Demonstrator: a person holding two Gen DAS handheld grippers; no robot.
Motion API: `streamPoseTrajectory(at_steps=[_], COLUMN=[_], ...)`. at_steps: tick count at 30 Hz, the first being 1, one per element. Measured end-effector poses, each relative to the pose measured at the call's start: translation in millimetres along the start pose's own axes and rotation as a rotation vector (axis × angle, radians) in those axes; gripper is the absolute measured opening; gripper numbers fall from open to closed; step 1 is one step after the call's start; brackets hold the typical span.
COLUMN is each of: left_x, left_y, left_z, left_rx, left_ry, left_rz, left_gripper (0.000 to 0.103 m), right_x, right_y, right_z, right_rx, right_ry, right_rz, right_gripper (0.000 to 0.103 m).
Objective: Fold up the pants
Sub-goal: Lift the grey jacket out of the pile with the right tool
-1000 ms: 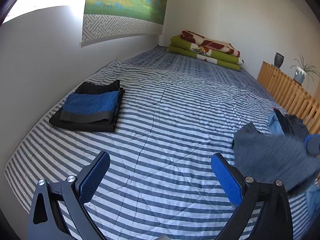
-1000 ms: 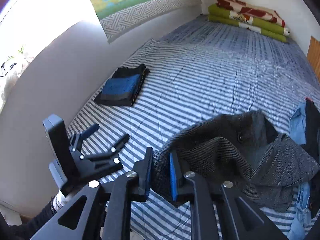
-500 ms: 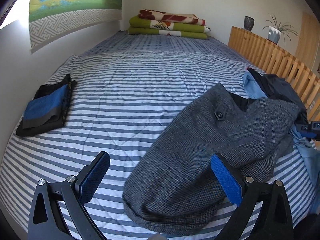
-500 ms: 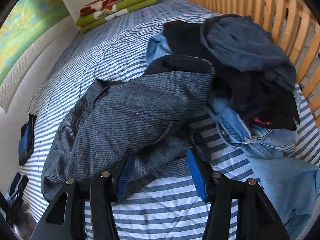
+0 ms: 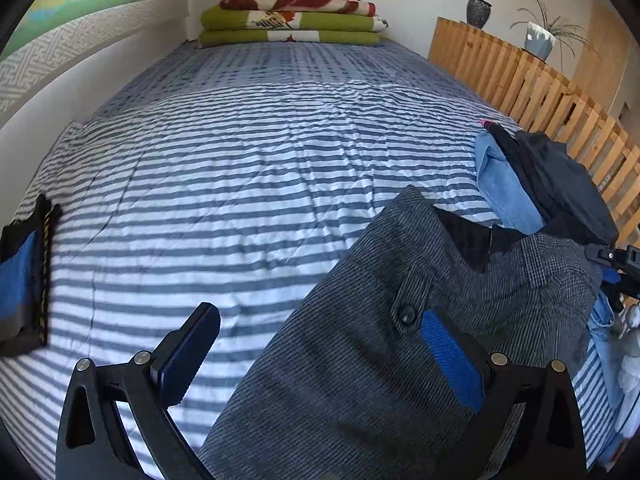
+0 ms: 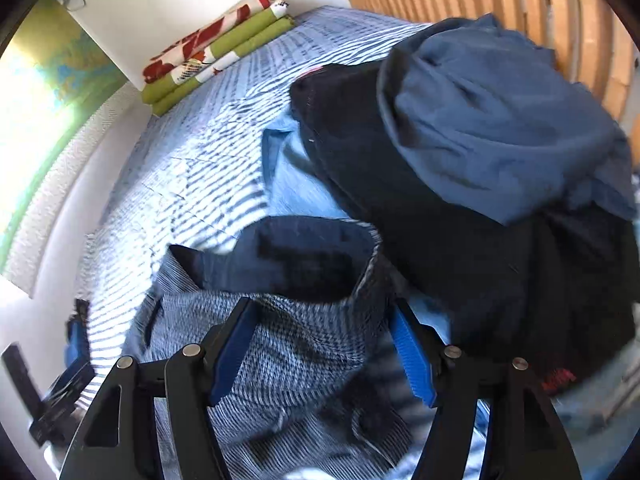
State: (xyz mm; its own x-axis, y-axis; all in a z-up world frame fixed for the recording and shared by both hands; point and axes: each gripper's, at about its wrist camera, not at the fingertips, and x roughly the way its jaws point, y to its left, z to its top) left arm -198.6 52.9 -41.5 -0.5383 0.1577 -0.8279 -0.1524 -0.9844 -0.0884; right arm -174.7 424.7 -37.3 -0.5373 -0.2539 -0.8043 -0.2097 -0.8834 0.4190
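Grey checked pants (image 5: 360, 360) lie crumpled on the striped bed (image 5: 240, 184), waistband with a button toward the clothes pile. My left gripper (image 5: 320, 356) hovers open just above their left edge, its right pad (image 5: 452, 364) over the cloth and the left one over the sheet. My right gripper (image 6: 320, 348) is open too, low over the pants (image 6: 296, 364) near the dark-lined waistband opening (image 6: 304, 260). Nothing is held between either pair of fingers. The right gripper (image 5: 616, 260) shows at the far right edge of the left view.
A pile of dark (image 6: 440, 232), blue (image 6: 500, 120) and light denim (image 6: 296, 184) clothes sits by the wooden slatted rail (image 5: 540, 100). A folded black and blue stack (image 5: 20, 280) lies at the left. Folded blankets (image 5: 288, 20) rest at the bed's head.
My right gripper, shut on the grey pants a second ago, has opened and swung toward the waistband and the pile. The left gripper turned right and closed in on the pants.
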Motion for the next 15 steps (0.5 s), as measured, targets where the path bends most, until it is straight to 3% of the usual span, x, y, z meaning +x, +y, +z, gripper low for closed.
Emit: streamPoseTrajectory(at_steps=[2, 7, 8, 9, 11, 12, 14, 15], left_x=[27.5, 81.8, 89.6, 96.6, 105.6, 105.8, 104.2, 100.7], left_y=[-19.2, -61.6, -66.3, -69.6, -69.9, -68.1, -62.7, -58.0], left_z=[15.7, 25.5, 24.9, 23.3, 17.8, 15.7, 15.7, 16.0], left_rx=[0.026, 0.137, 0.148, 0.155, 0.156, 0.147, 0.126, 0.107], left_ry=[0.038, 0.098, 0.108, 0.118, 0.126, 0.115, 0.118, 0.117], left_rz=[-0.024, 0.034, 0.039, 0.041, 0.061, 0.052, 0.048, 0.027], left_gripper=[0.102, 0.102, 0.097, 0.085, 0.073, 0.051, 0.020, 0.015], right_x=[3.3, -4.3, -7.4, -7.5, -1.5, 2.7, 10.3, 12.3], right_y=[2.9, -11.4, -15.3, -16.6, -16.8, -15.5, -9.4, -5.9], right_z=[3.1, 15.3, 17.3, 19.3, 22.7, 22.2, 18.8, 17.0], right_rx=[-0.020, 0.006, 0.011, 0.007, -0.009, -0.015, -0.036, -0.052], right_ry=[0.006, -0.012, -0.026, -0.035, -0.019, 0.001, 0.034, 0.044], right_rz=[0.009, 0.092, 0.101, 0.101, 0.074, 0.072, 0.066, 0.041], right_gripper=[0.067, 0.067, 0.067, 0.067, 0.067, 0.066, 0.052, 0.040])
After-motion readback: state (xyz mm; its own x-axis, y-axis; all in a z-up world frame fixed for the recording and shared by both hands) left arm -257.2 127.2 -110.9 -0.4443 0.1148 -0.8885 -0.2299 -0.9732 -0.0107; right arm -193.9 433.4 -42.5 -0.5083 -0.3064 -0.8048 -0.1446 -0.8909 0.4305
